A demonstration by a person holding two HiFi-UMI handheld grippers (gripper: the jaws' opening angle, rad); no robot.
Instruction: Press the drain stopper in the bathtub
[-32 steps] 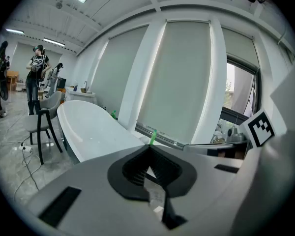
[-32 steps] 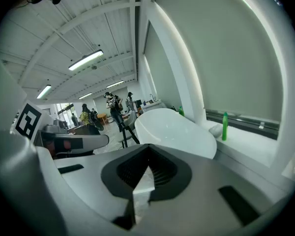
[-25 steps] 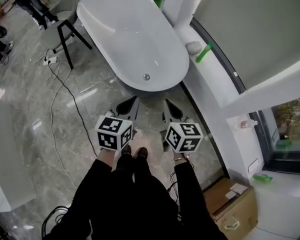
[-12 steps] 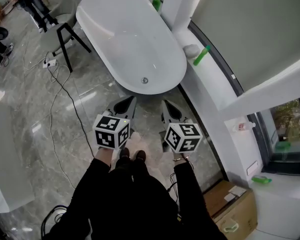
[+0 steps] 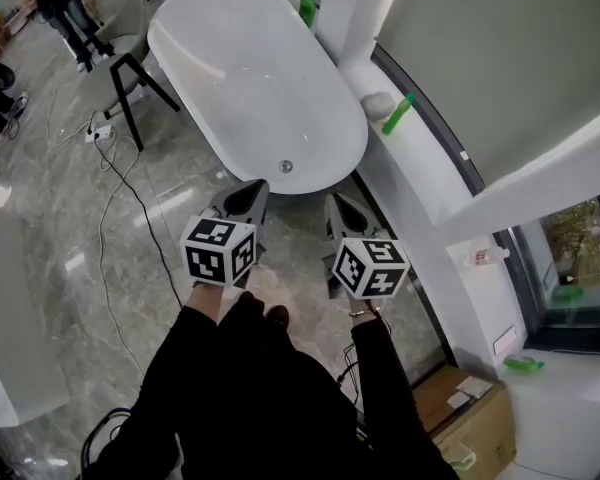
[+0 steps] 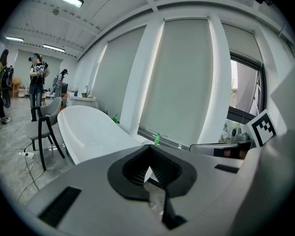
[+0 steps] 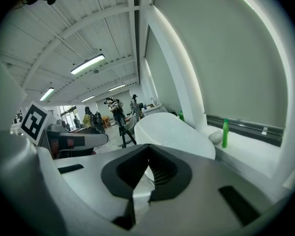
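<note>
The white oval bathtub [image 5: 240, 58] fills the upper middle of the head view. Its small round metal drain stopper [image 5: 286, 166] sits on the tub floor near the near end. My left gripper [image 5: 252, 190] is shut and empty, its tip over the floor just short of the tub's near rim, left of the stopper. My right gripper [image 5: 336, 204] is also shut and empty, beside the tub's near right end. The left gripper view shows the shut left gripper [image 6: 148, 154] with the tub [image 6: 88, 132] beyond; the right gripper view shows the right gripper [image 7: 147, 154] and the tub [image 7: 169, 129]. The stopper is hidden in both.
A grey chair [image 5: 130, 38] stands left of the tub, with a black cable [image 5: 108, 208] and power strip [image 5: 98, 130] on the marble floor. A green bottle [image 5: 397, 113] and a white lump [image 5: 376, 103] lie on the window ledge. A cardboard box [image 5: 470, 418] sits bottom right.
The person has stepped closer to the tub. Both grippers have moved forward toward its near end, the left one further. Both stay shut.
</note>
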